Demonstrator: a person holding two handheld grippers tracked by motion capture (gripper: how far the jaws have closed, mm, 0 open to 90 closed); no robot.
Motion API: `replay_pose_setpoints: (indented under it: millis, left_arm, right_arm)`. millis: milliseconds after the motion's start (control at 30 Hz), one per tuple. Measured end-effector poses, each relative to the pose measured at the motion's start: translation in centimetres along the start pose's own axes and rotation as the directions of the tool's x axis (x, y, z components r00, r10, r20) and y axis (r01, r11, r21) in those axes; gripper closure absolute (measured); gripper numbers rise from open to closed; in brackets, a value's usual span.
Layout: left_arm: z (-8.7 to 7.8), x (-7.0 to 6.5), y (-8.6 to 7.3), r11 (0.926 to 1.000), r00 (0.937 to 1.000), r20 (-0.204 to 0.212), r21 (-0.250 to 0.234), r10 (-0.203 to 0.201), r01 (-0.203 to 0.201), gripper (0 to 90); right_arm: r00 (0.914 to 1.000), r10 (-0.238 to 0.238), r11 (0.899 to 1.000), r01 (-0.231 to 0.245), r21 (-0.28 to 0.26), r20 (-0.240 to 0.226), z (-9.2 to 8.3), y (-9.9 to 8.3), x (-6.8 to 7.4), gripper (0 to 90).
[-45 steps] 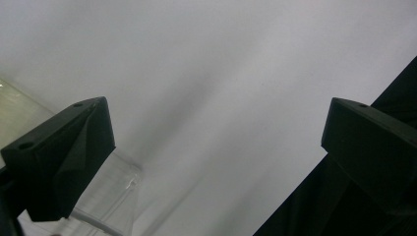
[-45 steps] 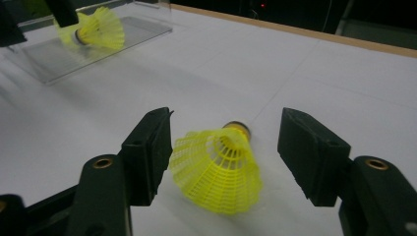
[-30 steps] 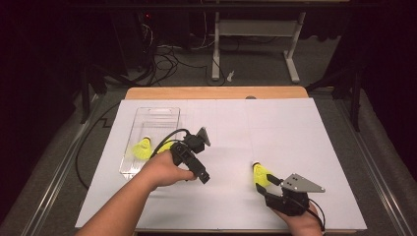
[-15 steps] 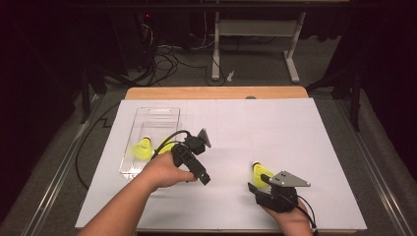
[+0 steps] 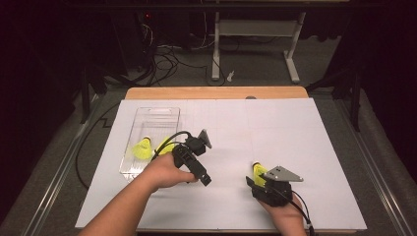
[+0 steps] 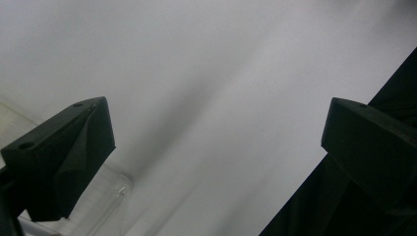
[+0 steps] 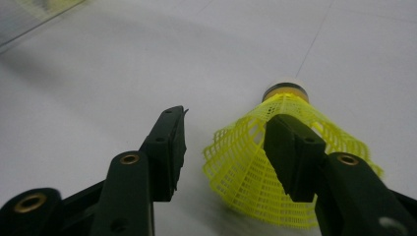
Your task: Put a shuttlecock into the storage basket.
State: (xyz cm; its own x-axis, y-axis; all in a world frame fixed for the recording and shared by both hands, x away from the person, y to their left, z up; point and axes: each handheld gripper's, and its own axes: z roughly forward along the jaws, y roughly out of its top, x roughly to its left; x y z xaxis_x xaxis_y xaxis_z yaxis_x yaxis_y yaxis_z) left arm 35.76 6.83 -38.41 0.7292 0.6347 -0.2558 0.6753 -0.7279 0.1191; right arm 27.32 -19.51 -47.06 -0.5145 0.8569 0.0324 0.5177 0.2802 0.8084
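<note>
A yellow shuttlecock (image 5: 256, 169) lies on the white table near its front right. In the right gripper view its mesh skirt (image 7: 241, 162) sits between my jaws, with the cork end pointing away. My right gripper (image 5: 254, 178) (image 7: 228, 123) is open. Its jaws have just been closing. The right jaw overlaps the skirt, and a gap remains at the left jaw. My left gripper (image 5: 193, 146) is held still beside a clear tray (image 5: 147, 115). Its jaws stand wide open over bare table (image 6: 206, 73), with nothing between them (image 6: 216, 142).
The clear tray holds a yellow shuttlecock (image 5: 140, 150) and a second one (image 5: 167, 146) partly behind the left gripper's cable. A corner of the tray (image 6: 115, 189) shows by the left jaw. A wooden strip (image 5: 216, 92) edges the table's far side, and cables lie on the floor beyond.
My right gripper has slid left toward the shuttlecock, so the skirt now lies between its jaws. The left hand and the tray have not moved.
</note>
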Motion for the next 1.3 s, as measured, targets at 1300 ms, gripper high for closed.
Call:
replay_pose_setpoints:
  millis: [1300]
  left_arm:
    - [0.54,0.14,-0.16,1.0,0.9999,0.009,-0.002,-0.005,0.005,0.7]
  right_arm:
    - [0.9985,0.035,0.999,-0.037,0.029,0.041,0.04,-0.52,-0.17,81.5]
